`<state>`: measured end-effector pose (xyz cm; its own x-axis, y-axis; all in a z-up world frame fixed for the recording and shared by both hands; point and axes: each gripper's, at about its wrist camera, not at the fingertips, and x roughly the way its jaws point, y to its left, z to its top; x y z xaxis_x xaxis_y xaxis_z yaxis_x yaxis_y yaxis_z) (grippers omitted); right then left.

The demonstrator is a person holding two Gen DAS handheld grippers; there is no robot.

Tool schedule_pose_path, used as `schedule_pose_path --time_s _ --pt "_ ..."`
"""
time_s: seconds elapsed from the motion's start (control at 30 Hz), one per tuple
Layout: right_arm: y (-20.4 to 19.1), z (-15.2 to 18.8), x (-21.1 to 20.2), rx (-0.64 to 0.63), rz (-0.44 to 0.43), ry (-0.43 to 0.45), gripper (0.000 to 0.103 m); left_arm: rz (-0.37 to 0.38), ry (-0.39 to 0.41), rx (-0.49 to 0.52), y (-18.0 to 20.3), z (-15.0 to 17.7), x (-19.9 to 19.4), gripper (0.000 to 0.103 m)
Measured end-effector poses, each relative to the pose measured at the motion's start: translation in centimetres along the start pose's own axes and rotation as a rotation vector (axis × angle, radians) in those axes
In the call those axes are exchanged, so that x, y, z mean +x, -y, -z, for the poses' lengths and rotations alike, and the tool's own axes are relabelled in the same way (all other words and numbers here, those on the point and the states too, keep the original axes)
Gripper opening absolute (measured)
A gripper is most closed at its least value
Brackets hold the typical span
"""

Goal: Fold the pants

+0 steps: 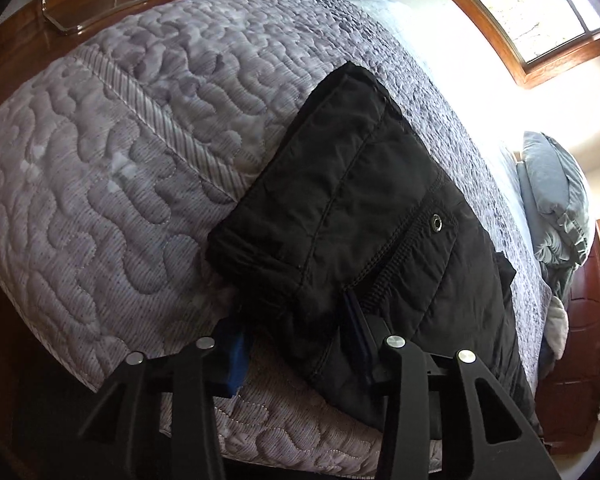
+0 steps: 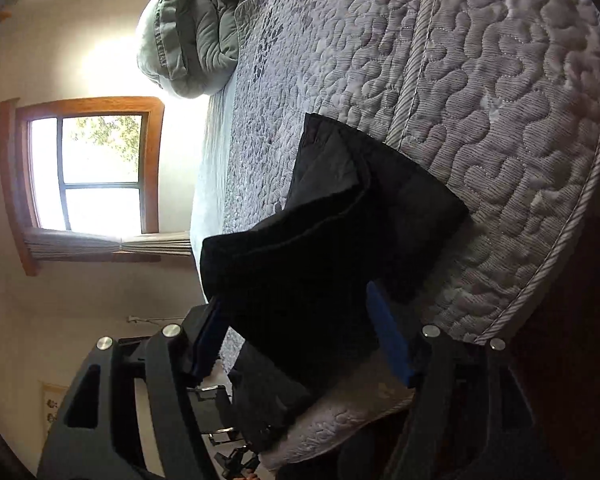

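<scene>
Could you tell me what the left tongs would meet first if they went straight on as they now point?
Most likely the black pants: their near edge already lies between the left tongs, with the quilt under them.

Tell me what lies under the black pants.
Under the folded black pants lies the grey quilted bedspread, visible all round them. The patch directly beneath is covered, so anything else there cannot be seen.

The folded black fabric pants (image 1: pixel 352 216) lie on the grey quilted bedspread (image 1: pixel 111 184) near the bed's corner; a grey-green padded pillow (image 1: pixel 556 184) sits at the bed's far end.
</scene>
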<state>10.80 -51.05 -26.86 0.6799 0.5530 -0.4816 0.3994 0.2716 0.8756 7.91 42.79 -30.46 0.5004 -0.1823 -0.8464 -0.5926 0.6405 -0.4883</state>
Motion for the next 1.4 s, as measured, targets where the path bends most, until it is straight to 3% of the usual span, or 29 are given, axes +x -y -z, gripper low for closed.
schedule_pose_path --time_s 0.2,0.5,0.73,0.8,0.83,0.87,0.9,0.93,1.07,1.2,1.4 --pt "1.1 0.4 -0.8 0.069 -0.063 0.022 0.071 0.016 0.025 -0.033 -0.6 0.6 0.1 0.039" --pt "3.7 1.5 -3.4 0.131 -0.057 0.103 0.077 0.036 0.019 -0.035 -1.5 0.8 0.0 0.039" --pt "3.9 -0.4 0.1 0.091 0.076 0.080 0.077 0.036 0.020 -0.040 -1.3 0.5 0.0 0.039" --pt "3.8 -1.3 1.4 0.074 0.117 0.075 0.070 0.033 0.023 -0.046 -1.3 0.5 0.1 0.039" --pt "3.5 -1.7 2.1 0.058 0.134 0.070 0.057 0.031 0.025 -0.052 -1.3 0.5 0.1 0.039" --pt "2.9 -2.1 3.0 0.032 0.149 0.057 0.030 0.023 0.029 -0.057 -1.3 0.5 0.2 0.038" --pt "2.0 -2.3 3.7 -0.007 0.160 0.038 0.016 0.013 0.036 -0.063 -1.3 0.5 0.2 0.036" --pt "0.6 -2.3 4.4 -0.059 0.169 0.028 0.011 0.005 0.050 -0.077 -1.3 0.5 0.0 0.034" --pt "-3.7 -1.4 5.2 -0.238 0.161 0.053 0.008 0.002 0.119 -0.187 -2.9 0.3 -0.8 0.026" --pt "0.3 -1.9 6.6 -0.175 0.246 0.012 0.008 -0.013 0.097 -0.160 -2.9 0.2 -0.4 0.026" --pt "3.2 -1.6 6.2 -0.116 0.228 0.006 0.013 -0.017 0.087 -0.150 -2.8 -0.2 -0.4 0.026"
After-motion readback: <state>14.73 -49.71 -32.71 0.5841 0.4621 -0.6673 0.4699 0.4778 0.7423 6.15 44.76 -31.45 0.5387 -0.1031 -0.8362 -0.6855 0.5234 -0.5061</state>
